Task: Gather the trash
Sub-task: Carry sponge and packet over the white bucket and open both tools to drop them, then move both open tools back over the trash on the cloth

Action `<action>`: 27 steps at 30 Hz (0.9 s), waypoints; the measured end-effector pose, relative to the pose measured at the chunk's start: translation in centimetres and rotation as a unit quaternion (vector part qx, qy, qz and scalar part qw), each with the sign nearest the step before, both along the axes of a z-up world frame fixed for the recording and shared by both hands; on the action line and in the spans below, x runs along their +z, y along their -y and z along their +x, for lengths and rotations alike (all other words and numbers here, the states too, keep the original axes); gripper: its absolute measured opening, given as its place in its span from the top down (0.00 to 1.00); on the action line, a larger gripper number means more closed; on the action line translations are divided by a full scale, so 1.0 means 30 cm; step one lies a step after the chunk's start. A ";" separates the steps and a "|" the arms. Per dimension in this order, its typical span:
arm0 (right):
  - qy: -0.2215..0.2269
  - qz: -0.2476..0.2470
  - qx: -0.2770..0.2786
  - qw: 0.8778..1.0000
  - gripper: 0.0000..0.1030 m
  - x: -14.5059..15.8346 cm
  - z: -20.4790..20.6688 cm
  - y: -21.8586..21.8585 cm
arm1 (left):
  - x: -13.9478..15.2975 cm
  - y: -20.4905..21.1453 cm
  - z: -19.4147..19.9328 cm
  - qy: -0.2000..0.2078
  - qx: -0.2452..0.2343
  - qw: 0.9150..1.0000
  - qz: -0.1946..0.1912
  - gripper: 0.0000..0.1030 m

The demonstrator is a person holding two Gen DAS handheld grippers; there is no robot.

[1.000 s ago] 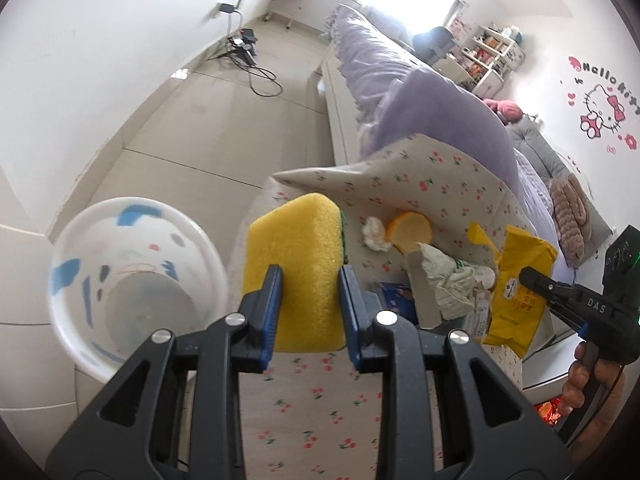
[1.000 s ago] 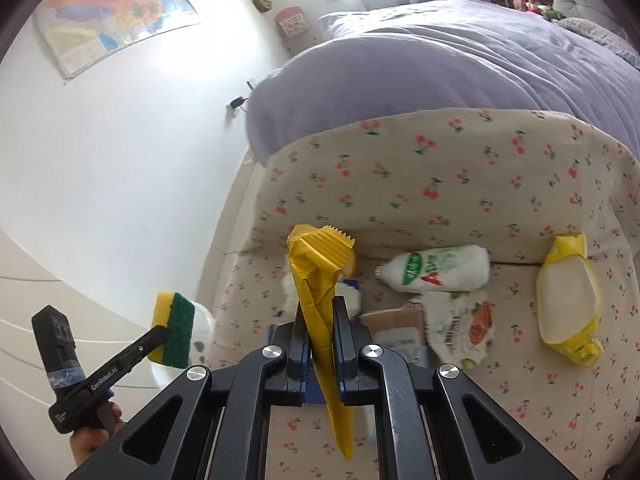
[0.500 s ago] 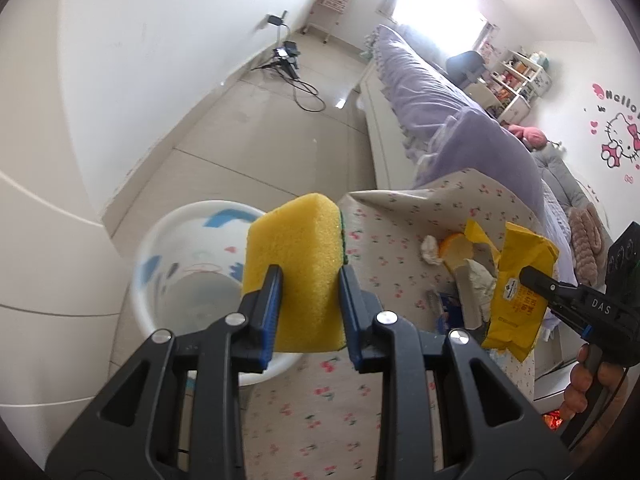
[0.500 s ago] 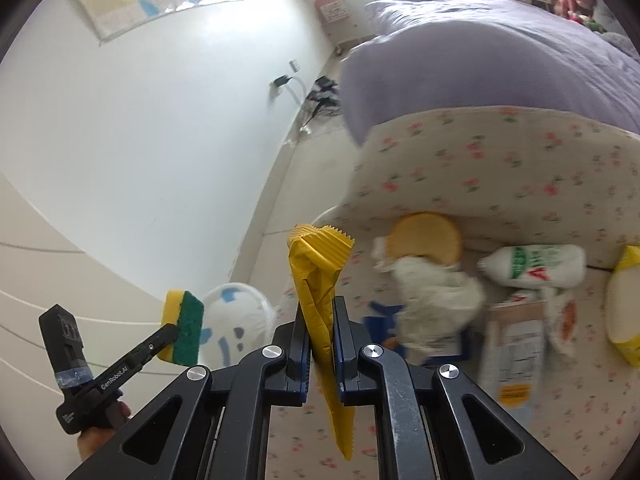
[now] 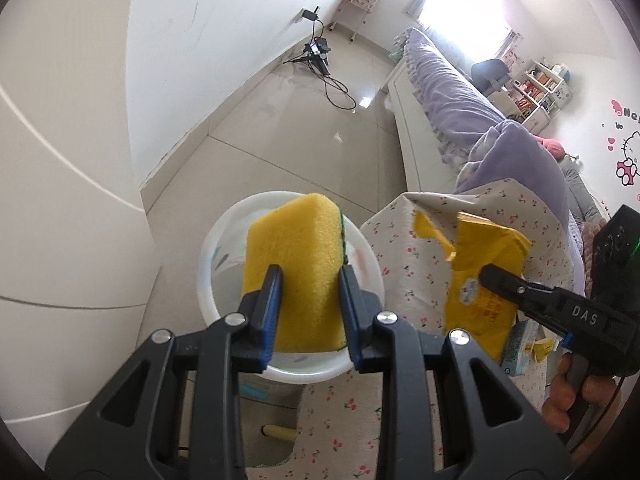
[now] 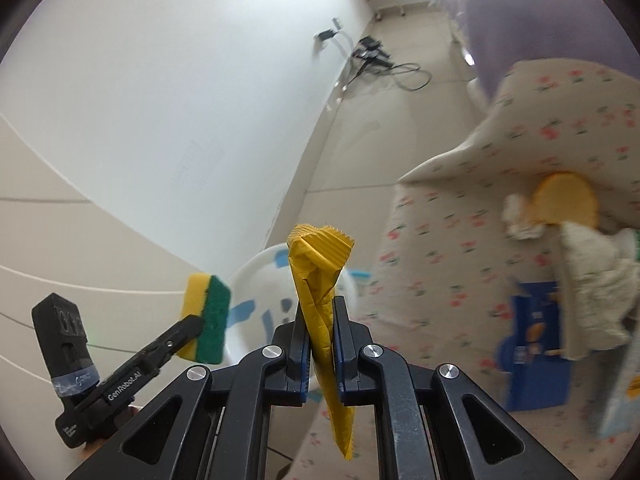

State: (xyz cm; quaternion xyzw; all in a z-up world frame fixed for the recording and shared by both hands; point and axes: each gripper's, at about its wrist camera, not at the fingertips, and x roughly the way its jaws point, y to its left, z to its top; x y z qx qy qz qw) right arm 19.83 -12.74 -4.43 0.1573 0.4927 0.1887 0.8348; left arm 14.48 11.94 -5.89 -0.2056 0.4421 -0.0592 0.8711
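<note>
My left gripper [image 5: 308, 280] is shut on a yellow sponge [image 5: 294, 268] with a green scouring side and holds it right over the white bin [image 5: 208, 264] on the floor. In the right wrist view the sponge [image 6: 206, 318] hangs at the bin's [image 6: 260, 280] left rim. My right gripper [image 6: 320, 312] is shut on a flat yellow wrapper [image 6: 316, 276], held upright in front of the bin. In the left wrist view the wrapper [image 5: 486, 276] is to the right of the bin, over the table edge.
The cherry-print tablecloth [image 6: 460, 216] carries more trash: a round yellow-orange piece [image 6: 566, 200], crumpled tissue [image 6: 592, 276], a blue packet [image 6: 536, 340]. A purple bed [image 5: 460, 100] lies behind the table. Cables [image 5: 332, 84] lie on the tiled floor by the white wall.
Both grippers swung left from over the table toward the bin. The sponge now sits directly over the bin opening, and the wrapper has come closer to the bin.
</note>
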 end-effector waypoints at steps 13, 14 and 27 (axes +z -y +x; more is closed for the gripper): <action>-0.019 0.022 0.019 0.999 0.88 -0.141 0.060 -0.130 | -0.026 -0.015 0.008 -0.007 -0.010 1.000 0.010 0.70; -0.016 0.022 0.018 0.999 0.88 -0.135 0.046 -0.134 | -0.028 -0.014 0.009 -0.009 -0.011 1.000 0.011 0.70; 0.001 0.000 -0.015 1.000 0.33 -0.078 0.021 -0.066 | -0.026 -0.064 -0.001 -0.030 0.037 0.998 0.031 0.24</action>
